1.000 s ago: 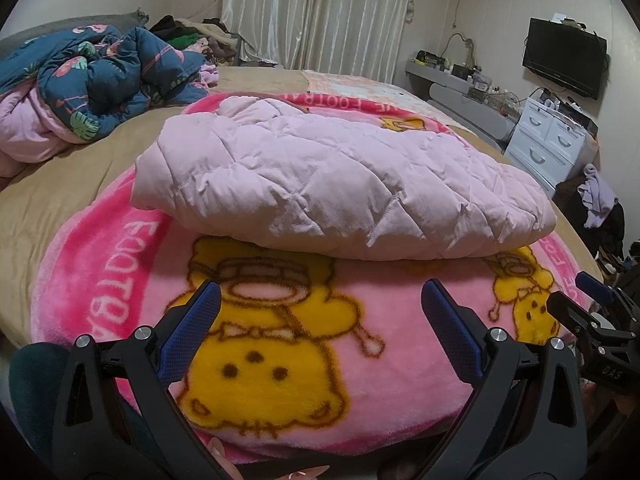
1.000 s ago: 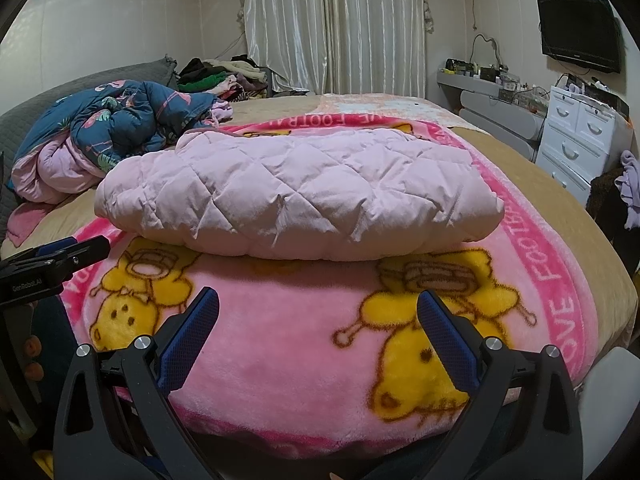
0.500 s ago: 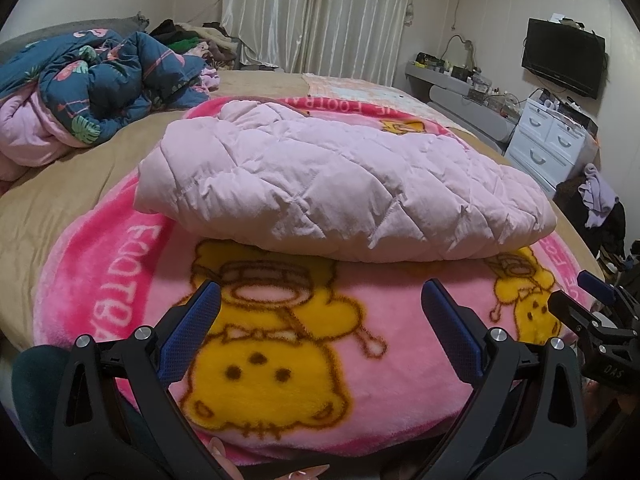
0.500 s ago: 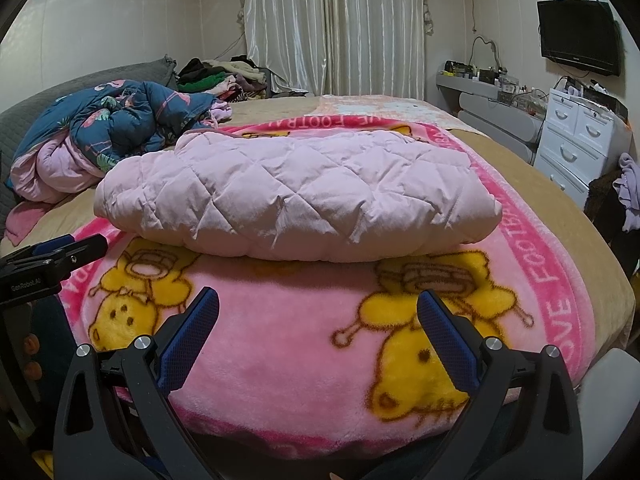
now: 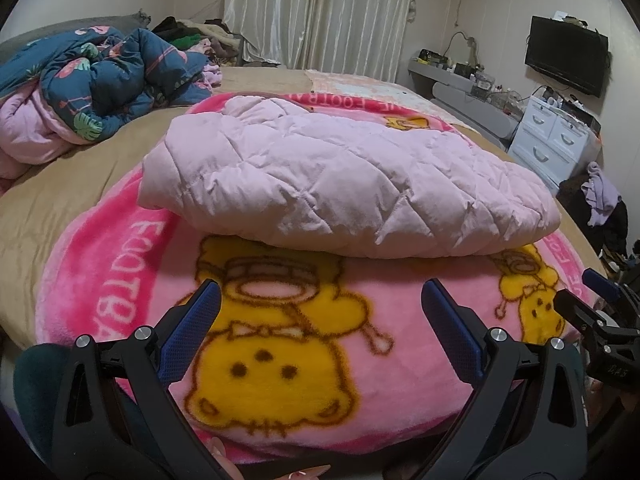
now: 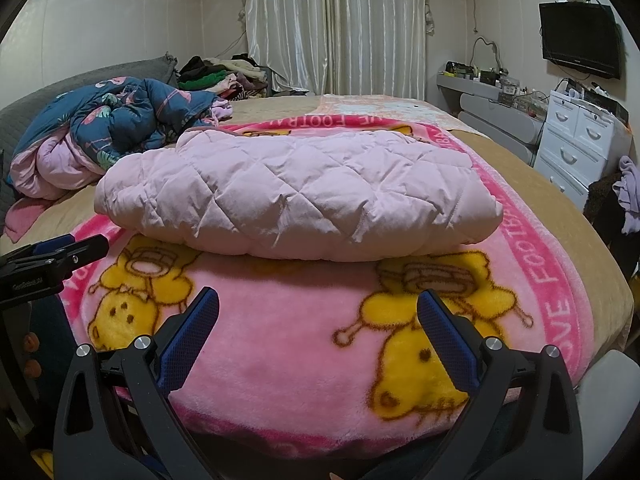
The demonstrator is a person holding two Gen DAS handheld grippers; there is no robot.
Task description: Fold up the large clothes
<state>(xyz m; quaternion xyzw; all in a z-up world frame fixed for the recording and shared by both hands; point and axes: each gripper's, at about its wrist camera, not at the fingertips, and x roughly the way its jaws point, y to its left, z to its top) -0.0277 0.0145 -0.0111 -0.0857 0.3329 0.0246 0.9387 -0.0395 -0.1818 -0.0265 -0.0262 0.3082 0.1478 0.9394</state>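
Note:
A pale pink quilted jacket [image 5: 340, 184] [image 6: 296, 196] lies folded in a thick bundle on a pink cartoon blanket [image 5: 280, 360] [image 6: 280, 360] spread over the bed. My left gripper [image 5: 320, 300] hovers open near the bed's front edge, short of the jacket, with nothing between its blue pads. My right gripper [image 6: 318, 304] is also open and empty, likewise in front of the jacket. Each view catches the other gripper at its side: the right gripper [image 5: 600, 308] and the left gripper [image 6: 52, 256].
A crumpled blue patterned duvet [image 5: 100, 80] with pink lining sits at the back left of the bed. Piled clothes [image 6: 216, 72] lie by the curtains. White drawers [image 6: 580, 140], a wall TV [image 6: 580, 40] and dark clothing [image 5: 600, 200] stand to the right.
Both views have drifted slightly; the left gripper's view shifted a little so the jacket sits marginally more to the right. The jacket and both open grippers are otherwise unchanged.

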